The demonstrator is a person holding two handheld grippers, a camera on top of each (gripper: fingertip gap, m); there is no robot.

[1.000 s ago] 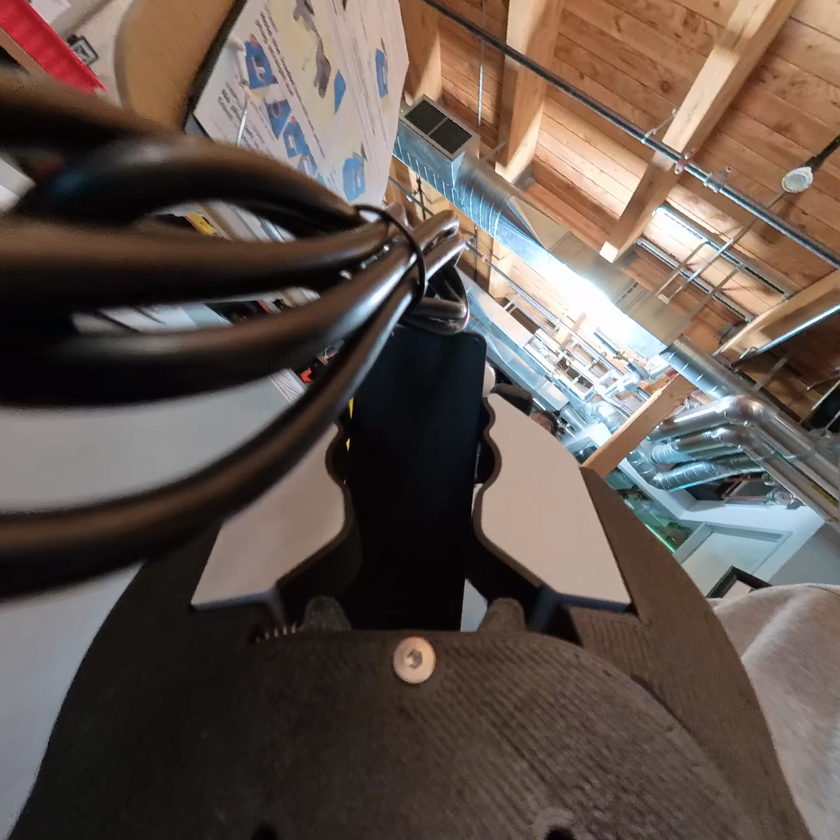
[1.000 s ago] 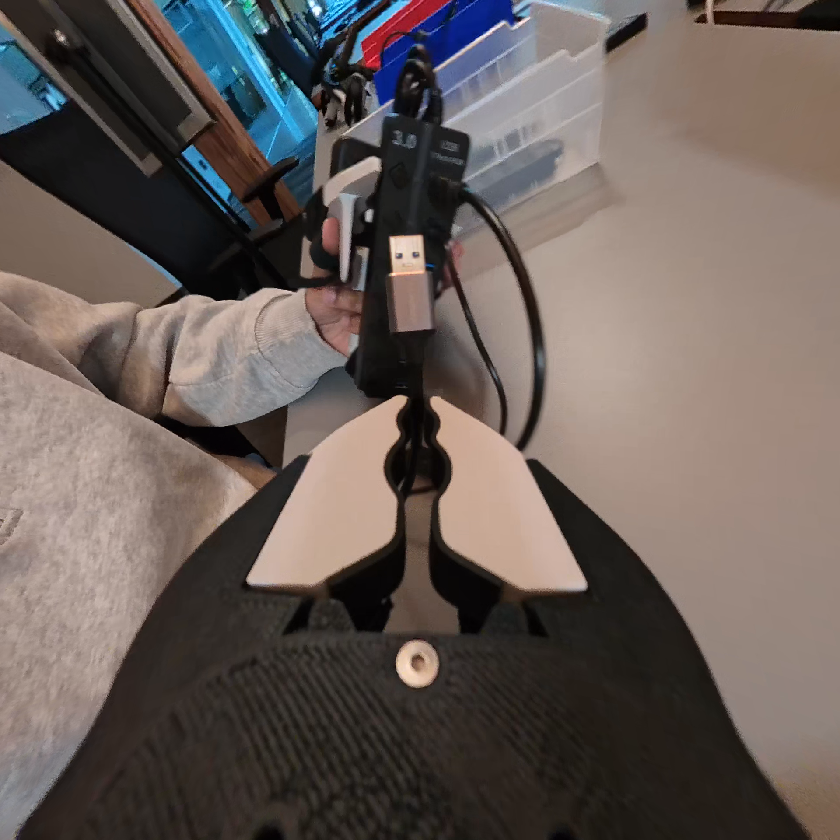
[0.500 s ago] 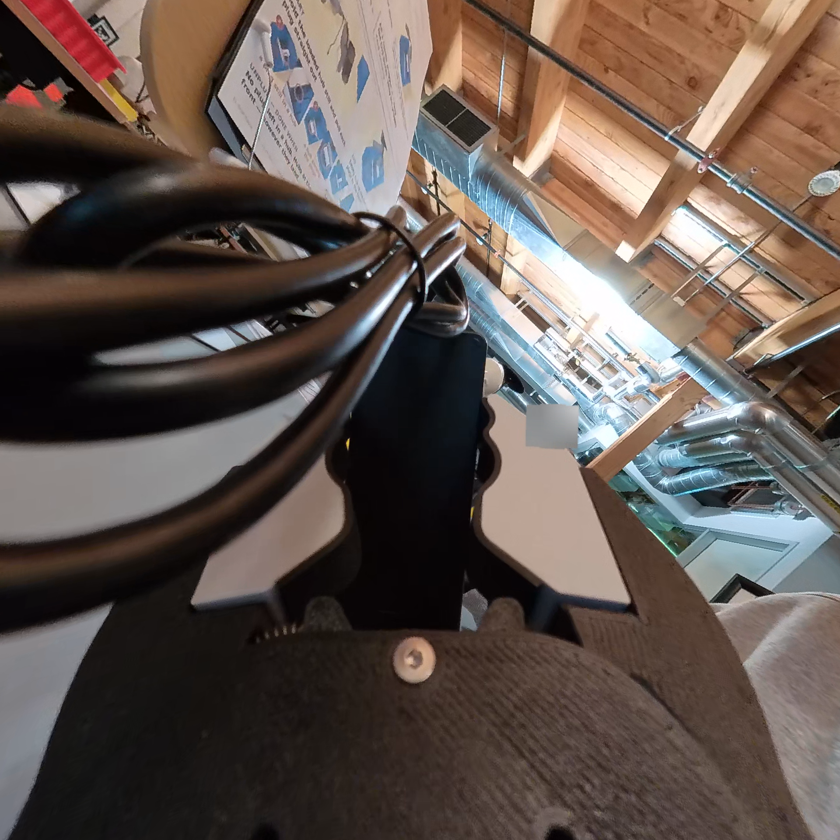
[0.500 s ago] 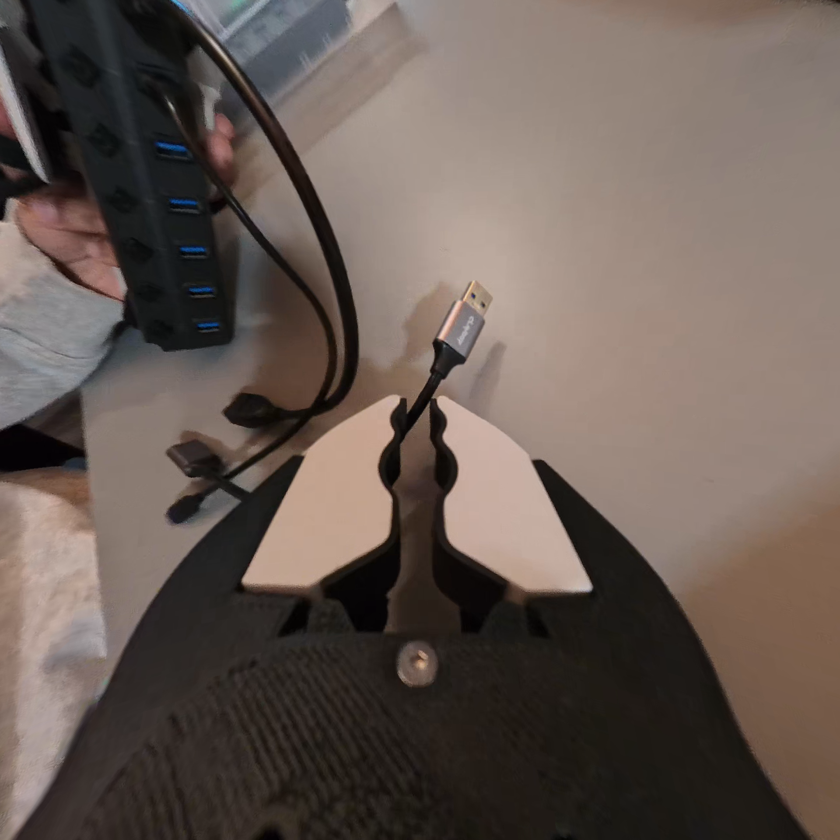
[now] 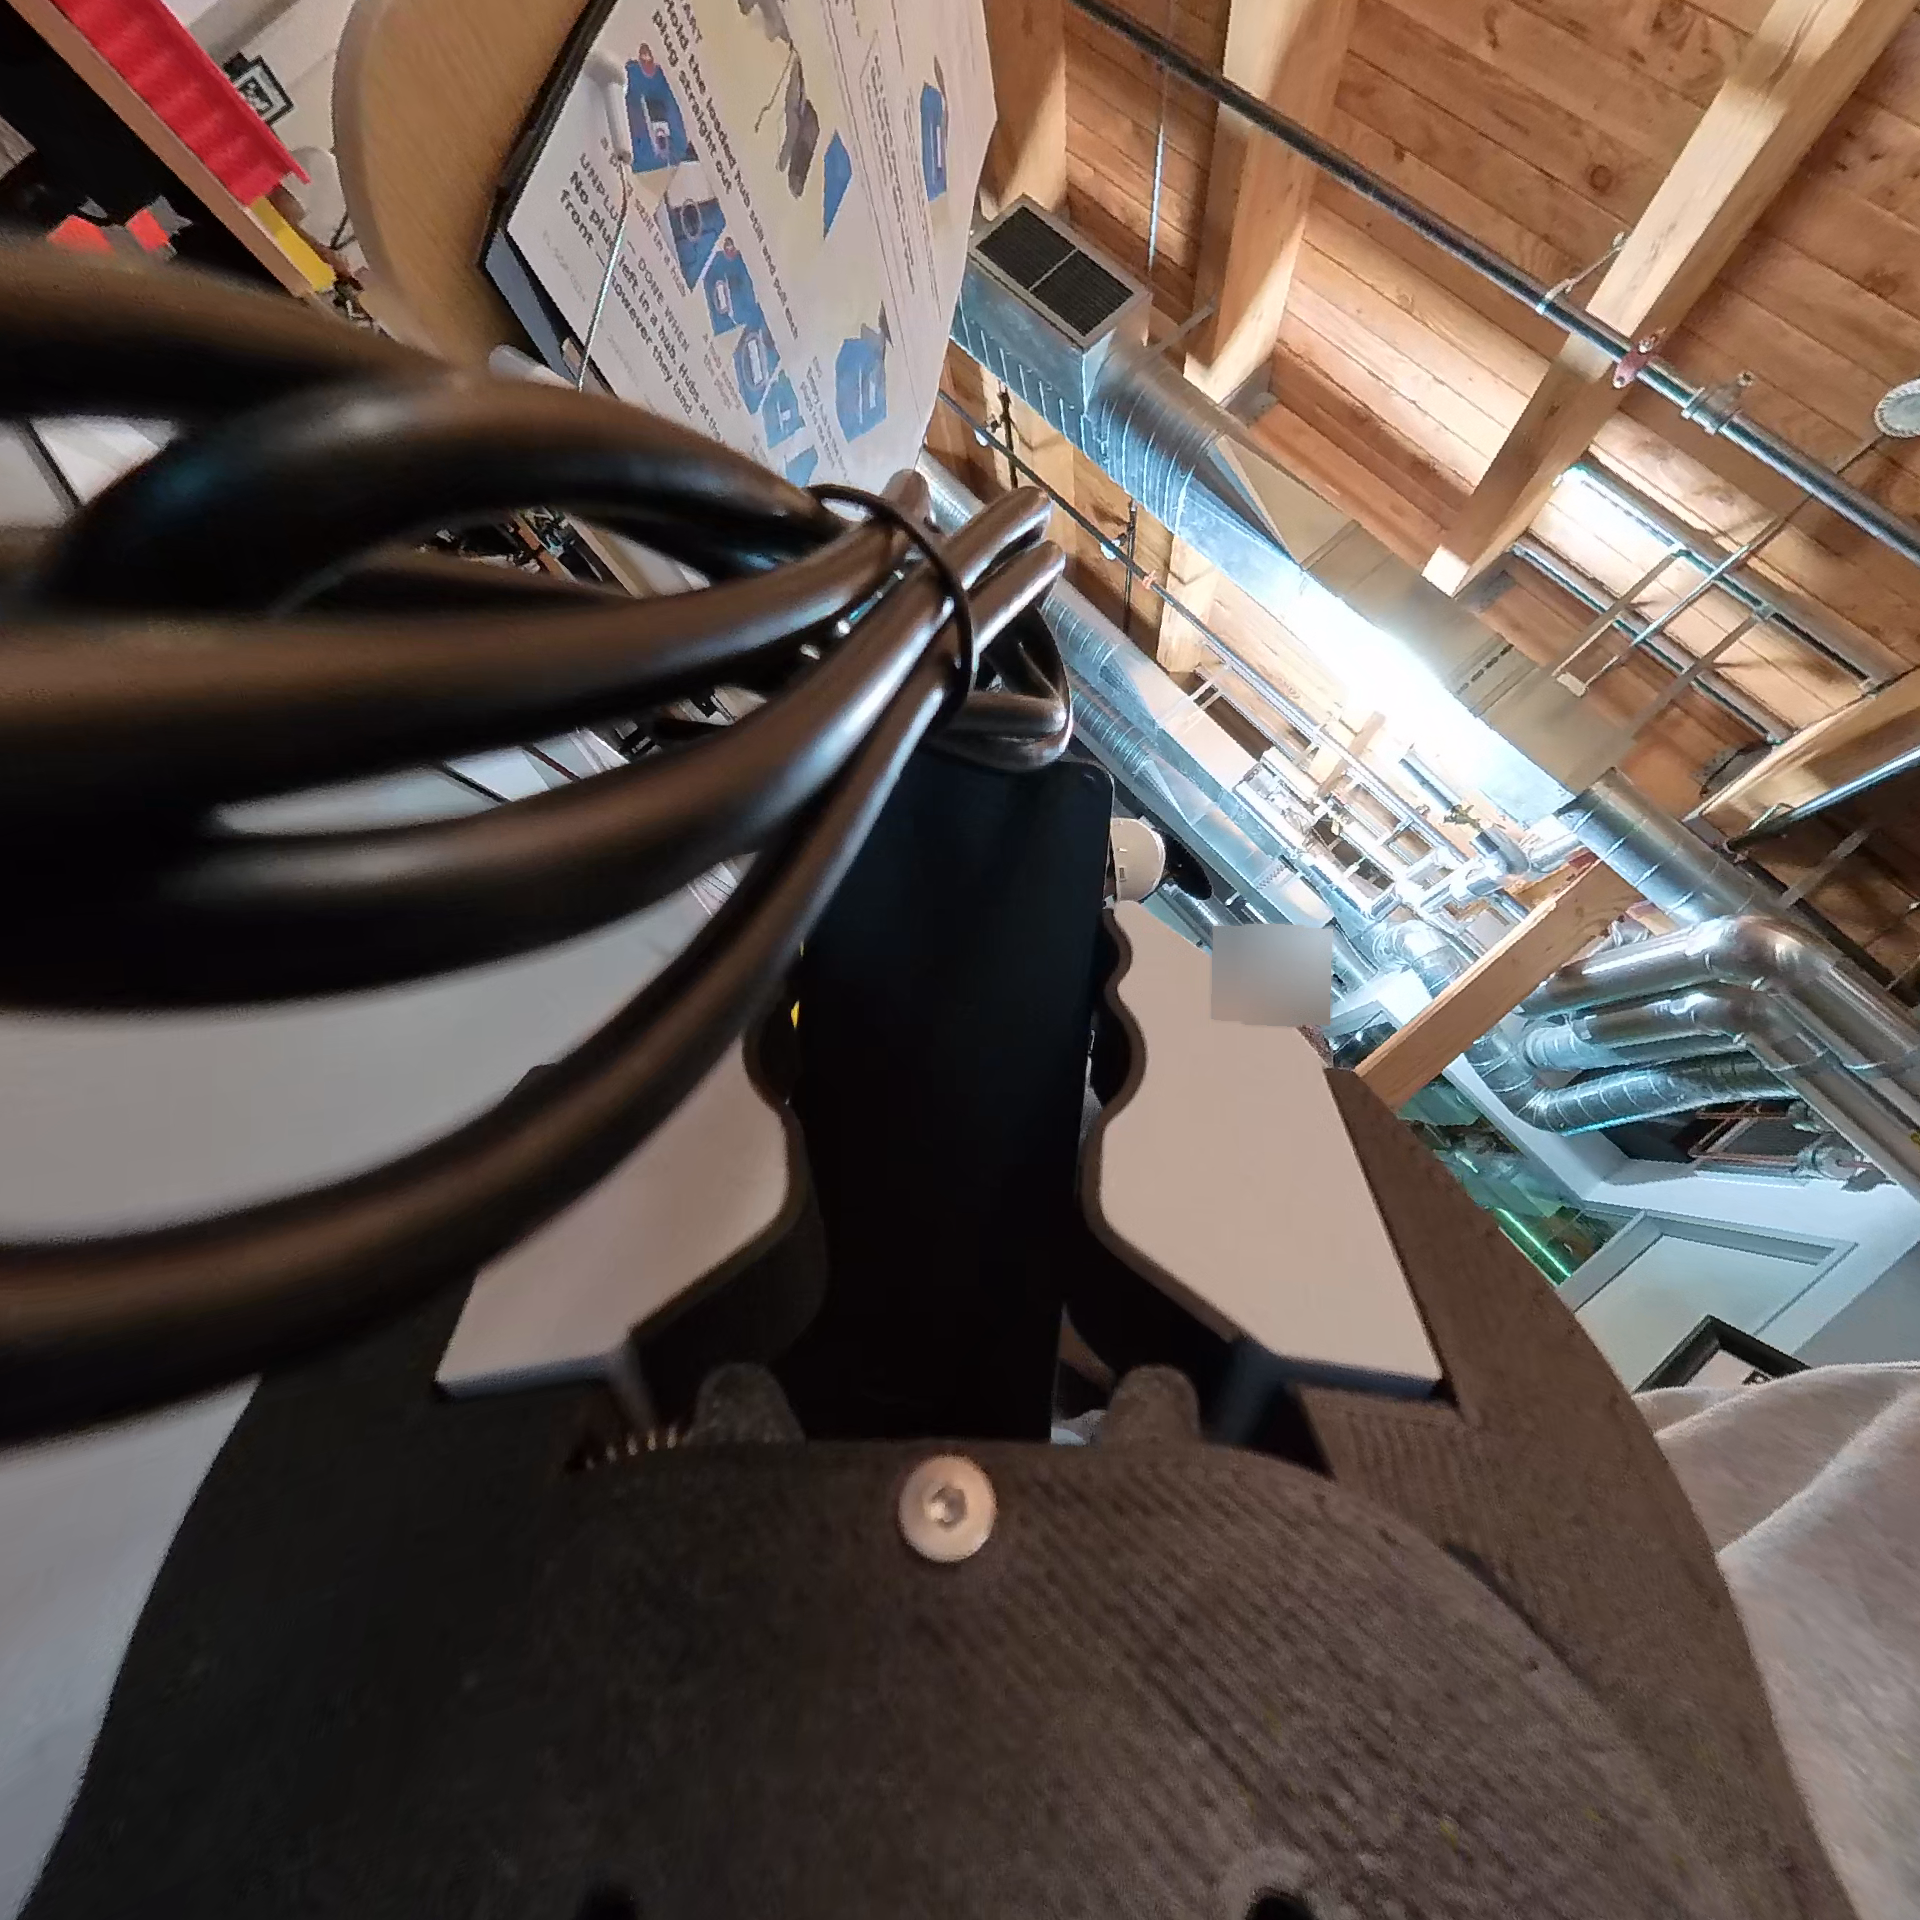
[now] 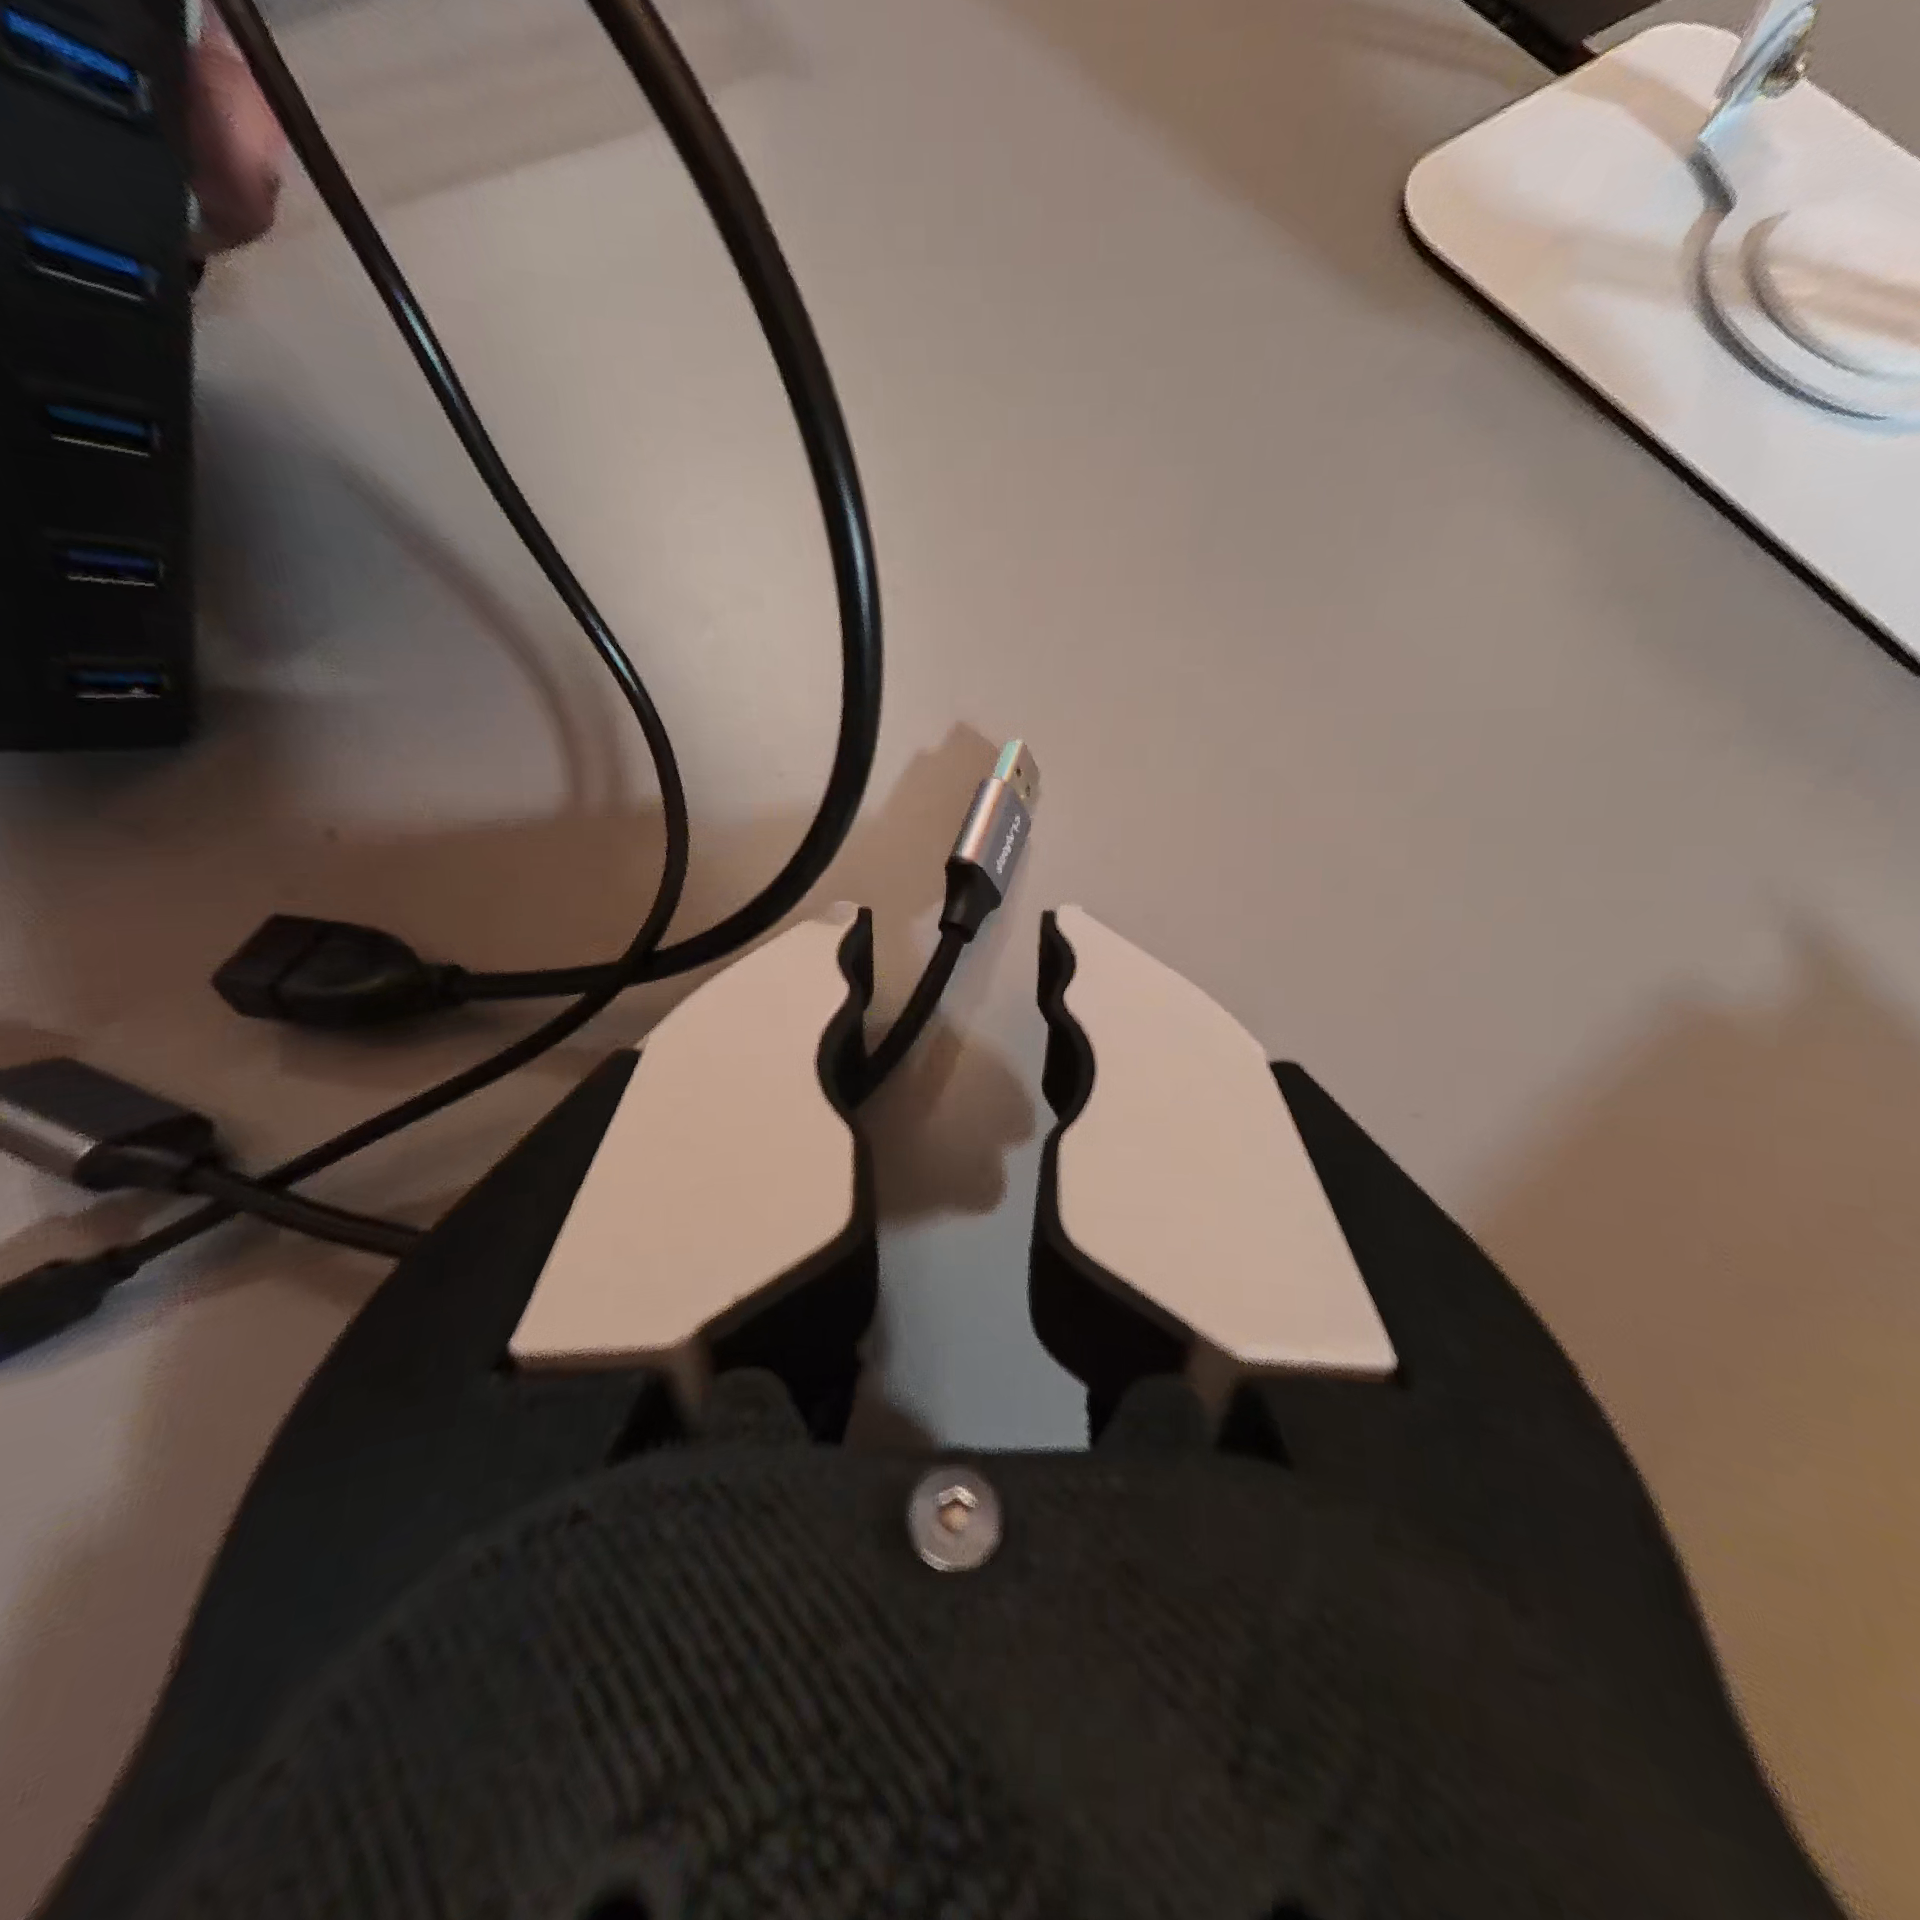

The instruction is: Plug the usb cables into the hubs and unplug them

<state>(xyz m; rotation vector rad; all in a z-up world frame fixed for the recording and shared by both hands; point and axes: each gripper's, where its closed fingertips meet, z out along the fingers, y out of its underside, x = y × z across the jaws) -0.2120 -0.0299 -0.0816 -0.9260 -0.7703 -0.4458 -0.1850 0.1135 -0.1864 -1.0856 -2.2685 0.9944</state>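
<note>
We see the pale surface (image 6: 1299,644) filling most of the right wrist view, and over its left edge hangs the black hub (image 6: 94,395), a row of blue ports facing us, with two black cables (image 6: 790,436) looping down from it to the surface. The right hand-held gripper (image 6: 951,925) now has its fingers spread apart; half a second ago they were pinched on the thin lead of the grey usb plug (image 6: 1000,821). That plug lies on the surface just ahead of the fingertips, its lead curling back against the inner edge of the left-side finger (image 6: 727,1122), the other finger clear of it. Since that earlier frame the hub has slid further out of view to the left, and a white stand base (image 6: 1621,260) has come in at the upper right. A black socket end (image 6: 312,977) and another grey connector (image 6: 94,1132) lie on the surface to the left. Only the left wrist view shows the hub's dark back (image 5: 951,1091) clamped between the fingers of the left hand-held gripper (image 5: 951,935), held up toward a wooden ceiling (image 5: 1558,260), with a tied cable bundle (image 5: 468,665) crossing in front, much as before.
</note>
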